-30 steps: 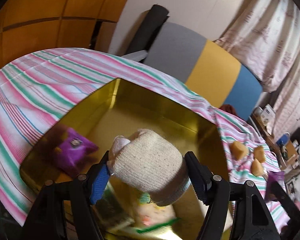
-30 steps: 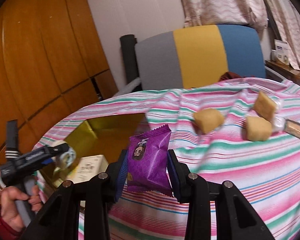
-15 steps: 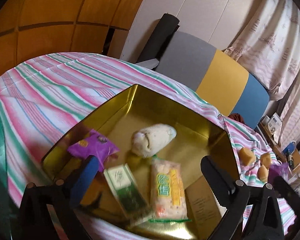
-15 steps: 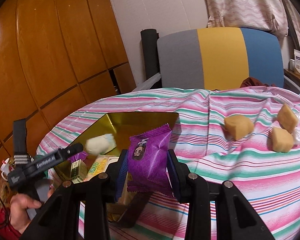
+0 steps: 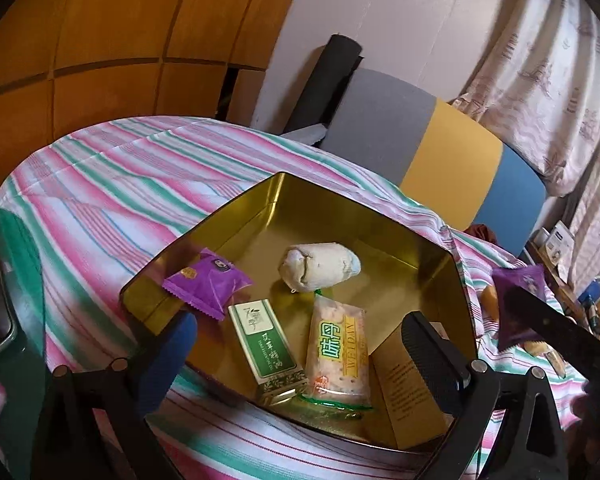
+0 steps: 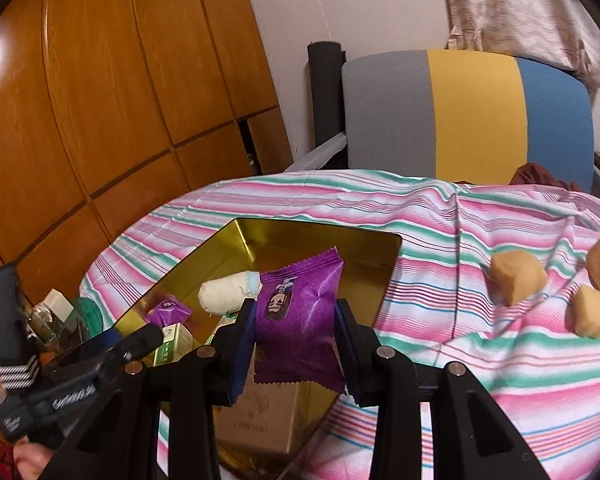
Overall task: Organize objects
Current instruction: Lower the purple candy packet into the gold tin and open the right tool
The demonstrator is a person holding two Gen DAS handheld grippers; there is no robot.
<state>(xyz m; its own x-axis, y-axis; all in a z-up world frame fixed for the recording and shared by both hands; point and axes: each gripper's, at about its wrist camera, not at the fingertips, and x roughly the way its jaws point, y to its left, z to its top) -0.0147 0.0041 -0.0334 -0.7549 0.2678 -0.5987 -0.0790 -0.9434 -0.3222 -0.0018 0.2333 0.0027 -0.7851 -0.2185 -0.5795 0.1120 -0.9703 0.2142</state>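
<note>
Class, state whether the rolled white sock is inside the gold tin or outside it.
Inside. The rolled white sock lies on the floor of the gold tin, enclosed by its walls, beside snack packets.

Two purple snack packets (image 6: pixel 299 320) (image 5: pixel 207 285), three tan pastries (image 6: pixel 518 277), one gold tin (image 5: pixel 340 208), one rolled sock (image 5: pixel 320 266), one green tea box (image 5: pixel 266 346), one cracker pack (image 5: pixel 338 354).

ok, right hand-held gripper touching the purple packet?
Touching. Right wrist view: right hand-held gripper pads press both sides of the purple packet, held above the gold tin.

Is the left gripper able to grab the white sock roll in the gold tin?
Probably yes: the left gripper is open and empty, and the sock roll lies uncovered in the tin.
</note>
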